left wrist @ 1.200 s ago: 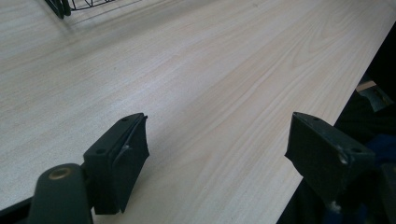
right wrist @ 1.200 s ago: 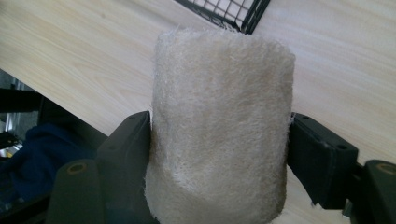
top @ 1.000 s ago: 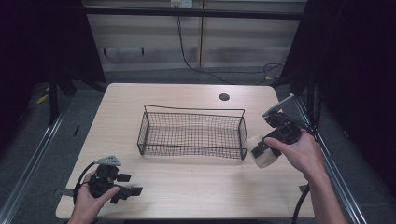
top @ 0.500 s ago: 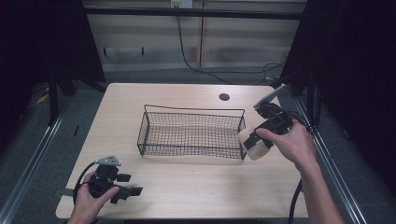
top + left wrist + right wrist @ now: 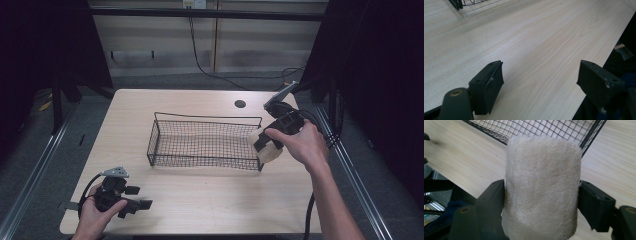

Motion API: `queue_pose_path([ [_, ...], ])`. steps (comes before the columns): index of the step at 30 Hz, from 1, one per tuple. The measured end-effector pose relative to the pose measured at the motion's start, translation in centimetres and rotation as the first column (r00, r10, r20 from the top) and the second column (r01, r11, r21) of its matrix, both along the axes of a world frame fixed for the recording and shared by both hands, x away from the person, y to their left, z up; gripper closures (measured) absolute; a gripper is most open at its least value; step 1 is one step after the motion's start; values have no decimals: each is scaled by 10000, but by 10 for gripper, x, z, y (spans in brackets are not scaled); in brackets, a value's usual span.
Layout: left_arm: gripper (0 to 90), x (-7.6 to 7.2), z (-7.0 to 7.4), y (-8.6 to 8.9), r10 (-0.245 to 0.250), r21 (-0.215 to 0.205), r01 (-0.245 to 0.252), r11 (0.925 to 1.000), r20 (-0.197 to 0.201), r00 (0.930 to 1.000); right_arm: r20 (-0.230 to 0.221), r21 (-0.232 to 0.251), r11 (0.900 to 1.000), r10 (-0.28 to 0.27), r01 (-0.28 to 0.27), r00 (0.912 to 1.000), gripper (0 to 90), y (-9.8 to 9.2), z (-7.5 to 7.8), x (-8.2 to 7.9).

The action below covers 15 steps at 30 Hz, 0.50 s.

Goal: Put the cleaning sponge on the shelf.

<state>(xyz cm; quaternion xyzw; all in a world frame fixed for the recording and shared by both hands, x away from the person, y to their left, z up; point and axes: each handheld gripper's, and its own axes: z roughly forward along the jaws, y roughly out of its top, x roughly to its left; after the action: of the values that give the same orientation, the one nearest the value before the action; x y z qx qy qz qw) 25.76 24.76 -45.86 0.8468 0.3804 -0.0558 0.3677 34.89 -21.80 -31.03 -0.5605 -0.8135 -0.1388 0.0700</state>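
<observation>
At right of centre, the right gripper (image 5: 266, 145) clamps a cream fuzzy loofah-like cylinder (image 5: 541, 187) at the right end of the empty black wire basket (image 5: 200, 145). Placing it inside likely remains. Lower left, the left gripper (image 5: 131, 204) rests on the pale wooden table (image 5: 210, 200), jaws apart and empty.

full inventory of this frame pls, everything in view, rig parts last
wire basket: 1, black, middle of the table, nothing in it
loofah-like fibrous roll: 1, beige, clamped in the right gripper at the basket's right end
table: 1, light wood, round dark hole near the far edge
wall cable: 1, black, hanging behind the table
left gripper: 1, black, near-left corner of the table, fingers wide apart
right gripper: 1, black, held at the table's right side
hands: 2, one on each gripper
</observation>
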Motion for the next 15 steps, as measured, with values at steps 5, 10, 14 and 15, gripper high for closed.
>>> queue_pose_path([
  [5,203,0,0,0,1,-8,-1,10000,-2,10000,32,-140,9998,-171,172,9998,262,7,0,9],
  [10,203,0,0,0,11,4,-11,10000,32,10000,94,-202,9995,-261,263,9996,262,12,1,13],
  [14,203,0,0,0,20,1,-20,10000,42,10000,158,-216,9991,-357,360,9992,262,16,-3,17],
  [15,203,0,0,0,14,6,-14,10000,50,10000,197,-276,9990,-339,344,9992,262,18,-5,19],
])
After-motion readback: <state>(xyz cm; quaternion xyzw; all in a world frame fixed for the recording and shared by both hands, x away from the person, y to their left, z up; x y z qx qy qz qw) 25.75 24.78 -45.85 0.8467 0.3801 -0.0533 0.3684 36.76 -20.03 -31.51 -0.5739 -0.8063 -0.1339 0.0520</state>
